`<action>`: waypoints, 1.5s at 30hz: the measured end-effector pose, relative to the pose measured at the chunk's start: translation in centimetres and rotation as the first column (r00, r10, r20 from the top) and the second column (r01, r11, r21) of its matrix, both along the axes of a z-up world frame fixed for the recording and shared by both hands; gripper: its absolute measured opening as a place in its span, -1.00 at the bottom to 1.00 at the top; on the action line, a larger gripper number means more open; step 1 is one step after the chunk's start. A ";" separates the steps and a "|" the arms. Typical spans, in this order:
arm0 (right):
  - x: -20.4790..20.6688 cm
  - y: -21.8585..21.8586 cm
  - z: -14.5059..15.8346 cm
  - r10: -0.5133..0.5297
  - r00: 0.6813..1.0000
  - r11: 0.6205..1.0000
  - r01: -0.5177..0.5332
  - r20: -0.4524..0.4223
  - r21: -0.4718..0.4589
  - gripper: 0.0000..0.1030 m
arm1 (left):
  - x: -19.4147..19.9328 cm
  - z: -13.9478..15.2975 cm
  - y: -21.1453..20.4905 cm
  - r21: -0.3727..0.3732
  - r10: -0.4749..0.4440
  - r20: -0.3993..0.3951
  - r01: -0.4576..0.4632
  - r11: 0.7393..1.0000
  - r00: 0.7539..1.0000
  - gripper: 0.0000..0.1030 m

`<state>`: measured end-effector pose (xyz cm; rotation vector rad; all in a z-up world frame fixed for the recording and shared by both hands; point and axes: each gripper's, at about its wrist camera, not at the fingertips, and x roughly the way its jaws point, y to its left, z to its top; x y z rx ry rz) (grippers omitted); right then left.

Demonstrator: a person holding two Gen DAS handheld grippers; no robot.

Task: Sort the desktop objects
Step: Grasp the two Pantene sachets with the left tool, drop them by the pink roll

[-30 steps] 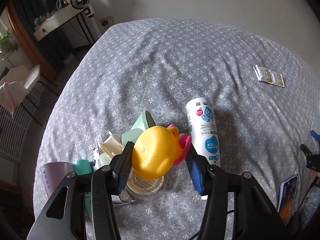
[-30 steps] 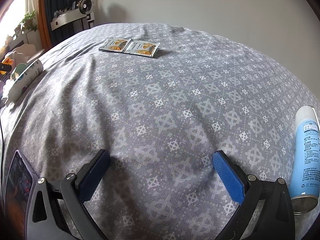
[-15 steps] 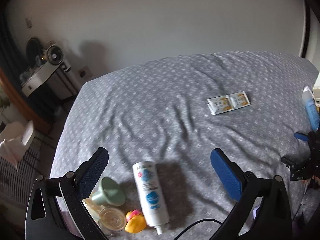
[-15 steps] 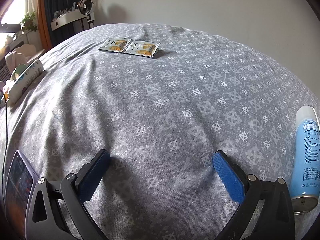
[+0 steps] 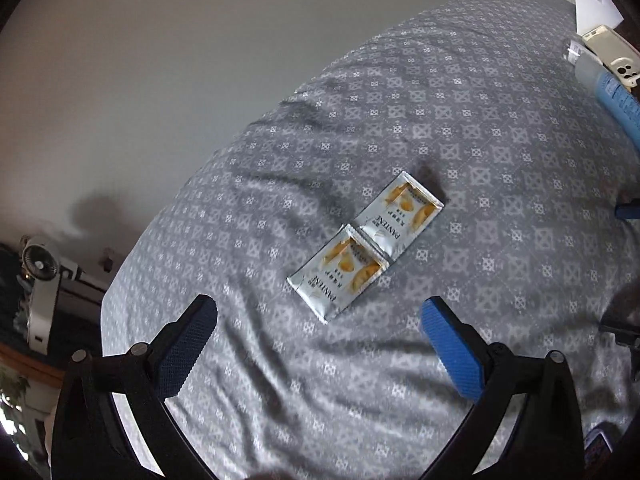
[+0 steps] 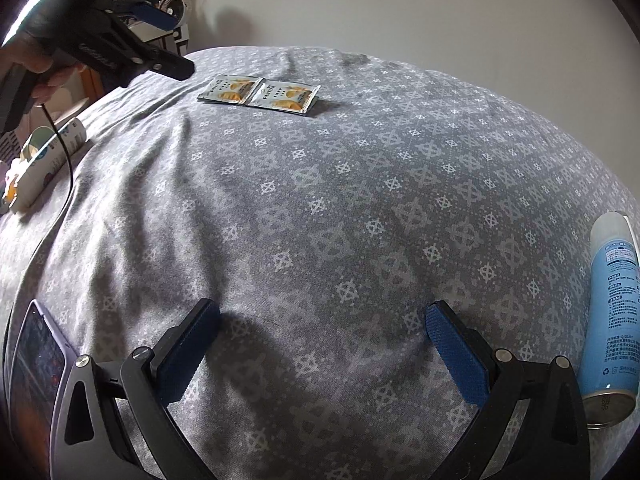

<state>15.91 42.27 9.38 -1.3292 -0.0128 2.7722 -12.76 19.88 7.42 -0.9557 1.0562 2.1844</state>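
Your left gripper (image 5: 318, 322) hangs above the grey patterned cloth (image 5: 460, 128), blue pads spread wide with nothing between them; the joined pair of shampoo sachets (image 5: 366, 246) lies flat on the cloth just ahead of the fingertips, roughly centred on the gap and set diagonally. Far ahead and to the right of that gripper, at the cloth's edge, a blue spray can (image 5: 612, 92) lies beside a pale phone case (image 5: 614, 58). Your right gripper (image 6: 322, 326) sits low over the cloth, pads likewise wide apart and empty. To its near left a smartphone (image 6: 34, 364) lies screen up, close to the left finger. Further off to its left, a white spray bottle (image 6: 48, 160) lies on its side among a cluster of small items too blurred to name. Well ahead and slightly left, the same sachets (image 6: 260, 94) rest flat, with your left gripper (image 6: 160, 40) seen in the air just beyond and left of them. Close by the right finger, the blue spray can (image 6: 614, 312) lies lengthwise, metal base toward the camera
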 end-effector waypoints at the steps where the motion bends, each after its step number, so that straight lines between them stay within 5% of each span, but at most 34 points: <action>1: 0.0 0.0 0.0 0.000 1.000 1.000 0.000 0.000 0.000 1.00 | -0.6 -0.3 0.4 0.007 0.006 0.003 -0.006 1.000 1.000 0.99; 9: 0.0 0.0 0.0 0.000 1.000 1.000 0.000 0.001 0.000 1.00 | -3.6 -2.8 3.0 0.003 -0.025 0.043 0.025 1.000 0.999 0.99; 21: 0.0 0.1 0.0 0.001 1.000 1.000 -0.001 0.002 0.005 1.00 | -2.9 -5.5 5.6 0.000 -0.144 0.105 0.145 0.989 0.984 0.99; 25: 0.1 0.1 0.0 0.001 1.000 1.000 -0.001 0.001 0.006 1.00 | -4.8 -6.0 4.7 0.090 -0.060 0.242 0.039 0.995 0.968 0.97; 28: 0.1 0.1 0.0 0.001 1.000 1.000 -0.001 -0.002 0.006 1.00 | -5.2 -5.6 3.2 0.174 -0.014 0.284 -0.038 0.984 0.959 0.48; 30: 0.1 0.2 0.0 0.001 1.000 1.000 -0.001 -0.004 0.005 1.00 | -4.5 -5.1 2.5 0.196 0.006 0.276 -0.062 0.979 0.961 -0.08; 35: 0.0 0.2 0.0 0.002 1.000 1.000 -0.002 -0.005 0.005 1.00 | -2.9 -4.4 -0.2 0.238 0.058 0.320 -0.139 0.961 0.946 -0.12; 45: 0.0 0.2 0.0 0.002 1.000 1.000 -0.002 -0.005 0.006 1.00 | 2.0 2.6 -13.0 0.369 0.219 0.335 -0.342 0.864 0.916 -0.12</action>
